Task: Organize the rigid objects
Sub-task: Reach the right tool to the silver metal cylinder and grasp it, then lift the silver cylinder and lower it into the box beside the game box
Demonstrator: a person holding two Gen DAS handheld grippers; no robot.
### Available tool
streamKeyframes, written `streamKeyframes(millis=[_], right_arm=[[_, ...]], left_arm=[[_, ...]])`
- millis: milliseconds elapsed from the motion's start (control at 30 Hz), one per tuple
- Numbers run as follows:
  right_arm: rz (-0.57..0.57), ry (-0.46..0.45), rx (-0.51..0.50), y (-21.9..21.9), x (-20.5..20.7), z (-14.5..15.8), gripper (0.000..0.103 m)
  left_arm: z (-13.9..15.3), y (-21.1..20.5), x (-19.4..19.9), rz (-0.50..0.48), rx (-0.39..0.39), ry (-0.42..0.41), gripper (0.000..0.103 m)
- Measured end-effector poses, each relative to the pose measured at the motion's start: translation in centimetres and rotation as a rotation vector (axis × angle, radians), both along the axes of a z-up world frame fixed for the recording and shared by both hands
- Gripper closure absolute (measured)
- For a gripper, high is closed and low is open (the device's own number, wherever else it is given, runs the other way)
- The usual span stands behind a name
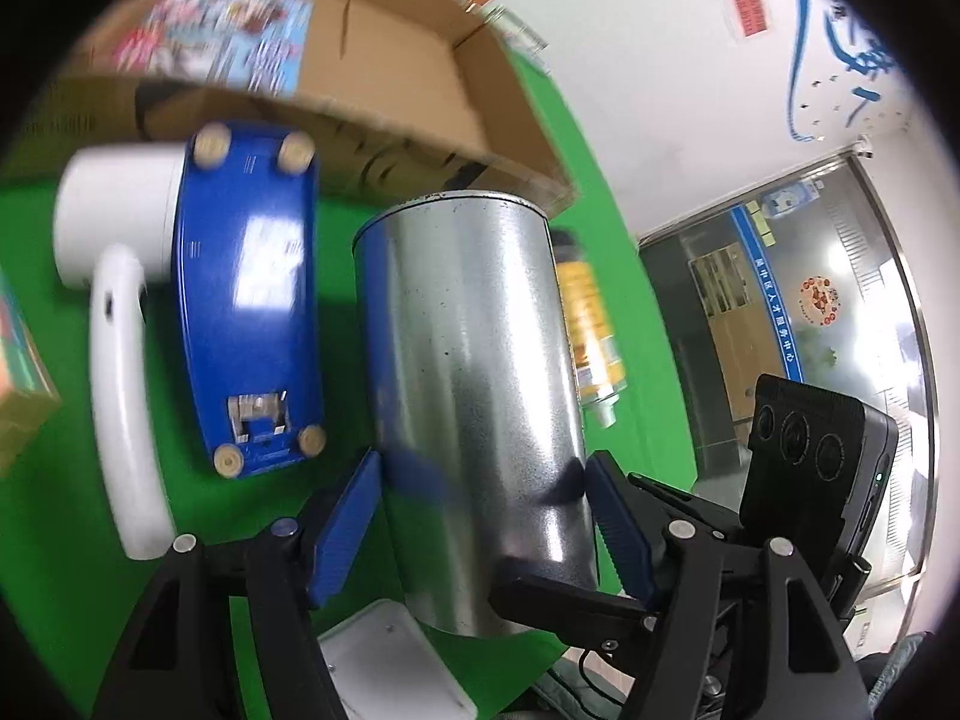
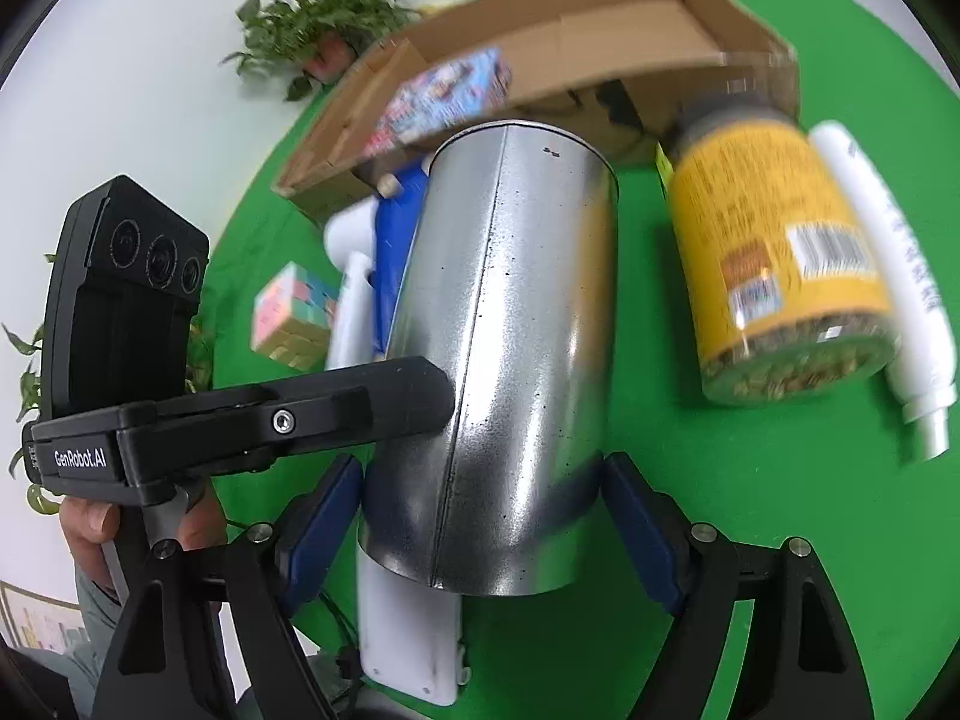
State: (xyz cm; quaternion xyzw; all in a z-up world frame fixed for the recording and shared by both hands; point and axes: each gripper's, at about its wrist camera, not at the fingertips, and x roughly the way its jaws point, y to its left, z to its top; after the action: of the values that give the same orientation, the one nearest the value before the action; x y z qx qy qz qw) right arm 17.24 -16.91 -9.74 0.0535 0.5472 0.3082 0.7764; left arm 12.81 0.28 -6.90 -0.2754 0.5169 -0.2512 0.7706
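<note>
While the metal can stands on the green table, near the cardboard box, both your grippers straddle it — left gripper and right gripper part-open, pads flanking it, contact unclear. Yellow jar lies beside it.

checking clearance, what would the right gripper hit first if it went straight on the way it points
The metal can: it already stands between the right gripper's fingers, filling the way ahead. The cardboard box lies beyond it, though depth is unclear.
</note>
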Motion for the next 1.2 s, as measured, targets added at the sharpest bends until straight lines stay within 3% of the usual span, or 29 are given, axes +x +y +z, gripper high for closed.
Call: streamKeyframes(millis=[333, 467, 600, 833, 1200], right_arm=[[0.025, -0.263, 0.016, 2.2, 2.8, 12.0, 0.024], [0.042, -0.275, 0.049, 3.6, 6.8, 16.0, 0.024], [0.064, -0.283, 0.026, 4.9, 11.4, 18.9, 0.024], [0.079, -0.181, -0.01, 6.6, 17.6, 18.0, 0.024], [0.099, 0.011, -0.08, 7.8, 22.9, 9.1, 0.024]], left_arm=[[11.3, 0.6, 3.2, 0.004, 0.1, -0.257, 0.035], [15.6, 1.3, 6.6, 0.017, 0.164, -0.322, 0.035], [17.8, 2.2, 10.4, 0.024, 0.187, -0.32, 0.035], [15.9, 3.1, 15.7, 0.034, 0.178, -0.216, 0.035], [6.8, 3.7, 20.3, 0.037, 0.174, -0.021, 0.04]])
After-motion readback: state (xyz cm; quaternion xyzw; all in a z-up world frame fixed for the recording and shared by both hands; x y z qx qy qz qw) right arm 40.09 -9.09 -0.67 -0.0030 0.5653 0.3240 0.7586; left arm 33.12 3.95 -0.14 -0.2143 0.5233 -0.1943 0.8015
